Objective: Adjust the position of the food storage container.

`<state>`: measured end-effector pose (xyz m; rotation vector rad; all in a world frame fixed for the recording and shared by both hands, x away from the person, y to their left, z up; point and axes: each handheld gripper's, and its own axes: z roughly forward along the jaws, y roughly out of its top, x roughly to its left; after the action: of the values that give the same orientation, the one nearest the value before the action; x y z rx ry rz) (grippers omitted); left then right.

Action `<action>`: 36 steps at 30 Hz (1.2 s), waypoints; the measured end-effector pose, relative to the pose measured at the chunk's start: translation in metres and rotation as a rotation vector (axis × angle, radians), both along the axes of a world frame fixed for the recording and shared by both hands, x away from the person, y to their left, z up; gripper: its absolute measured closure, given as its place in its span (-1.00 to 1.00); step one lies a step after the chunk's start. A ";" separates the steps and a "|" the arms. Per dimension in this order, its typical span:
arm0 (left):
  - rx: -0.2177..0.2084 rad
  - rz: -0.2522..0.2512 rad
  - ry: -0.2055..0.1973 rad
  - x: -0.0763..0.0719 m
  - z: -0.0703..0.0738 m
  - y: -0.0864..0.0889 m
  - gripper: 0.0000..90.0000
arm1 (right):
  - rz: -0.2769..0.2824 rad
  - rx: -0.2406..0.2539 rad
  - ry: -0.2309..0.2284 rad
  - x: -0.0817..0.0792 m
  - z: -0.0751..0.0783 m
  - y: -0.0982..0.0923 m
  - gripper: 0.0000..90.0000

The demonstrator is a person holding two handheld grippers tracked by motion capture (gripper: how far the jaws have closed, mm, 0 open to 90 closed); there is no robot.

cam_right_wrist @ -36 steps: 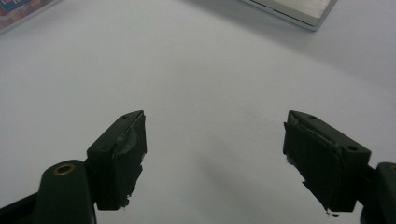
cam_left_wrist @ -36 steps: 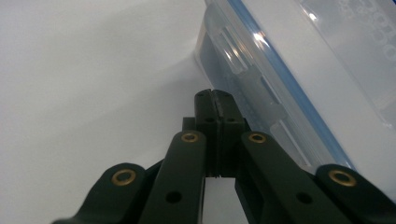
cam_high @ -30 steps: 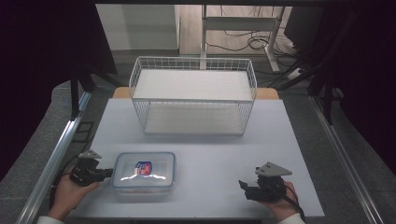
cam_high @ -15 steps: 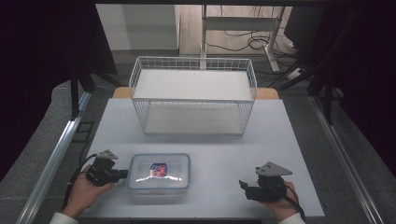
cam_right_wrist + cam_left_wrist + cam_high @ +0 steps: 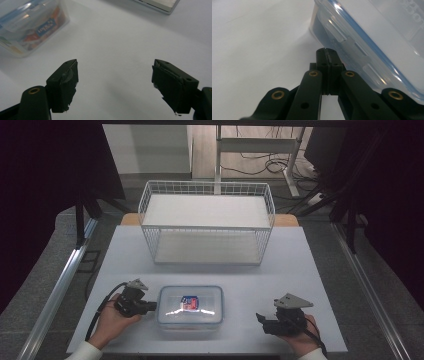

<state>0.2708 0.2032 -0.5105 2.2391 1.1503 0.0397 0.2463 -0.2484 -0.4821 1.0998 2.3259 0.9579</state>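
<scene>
- A dim room with dark curtains at both sides is seen past a smooth, matte white table point(image 5: 300, 270); grey floor, metal rails and loose cables are seen around it.
- A white wire basket point(image 5: 207, 222), rectangular with a fine grid wall, is set at the far middle of the table, with a pale flat panel seen inside it.
- A clear plastic container point(image 5: 190, 306), rectangular with rounded corners and a blue seal line under its lid, is placed at the near middle of the table, between the two grippers.
- A small red, white and blue packet point(image 5: 188, 302) is seen through the glossy lid; its print cannot be read, and glare covers part of it.
- The left gripper point(image 5: 146, 306), black and held in the person's left hand point(image 5: 111, 320), is pressed with its tips against the container's left end wall.
- In the left gripper view its jaws are seen fully closed, pad against pad, with nothing between them, beside a translucent latch flap point(image 5: 352, 47); the container is cut off by the frame there.
- The right gripper point(image 5: 261, 319), topped by a grey three-cornered plate, is held in the right hand point(image 5: 300, 337) near the table's front right, well apart from the container.
- Its jaws are spread wide and empty, with worn, ragged pads point(image 5: 68, 77) seen over bare table.
</scene>
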 end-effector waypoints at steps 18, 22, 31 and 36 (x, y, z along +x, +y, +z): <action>0.014 -0.089 0.010 0.016 -0.002 -0.046 1.00 | 0.006 0.005 0.010 0.001 -0.002 0.000 -0.52; 0.009 -0.100 0.007 0.020 -0.002 -0.051 1.00 | 0.006 0.005 0.012 0.001 -0.003 0.001 -0.52; -0.021 -0.036 -0.008 0.017 0.006 -0.037 1.00 | 0.017 0.061 0.010 0.001 -0.002 -0.002 -0.53; -0.110 0.045 -0.041 0.002 0.018 -0.020 0.92 | 0.035 0.100 -0.009 0.000 0.001 -0.003 -0.54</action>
<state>0.2730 0.1833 -0.4928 2.1069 1.1526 0.0398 0.2459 -0.2510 -0.4812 1.0939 2.3195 1.1008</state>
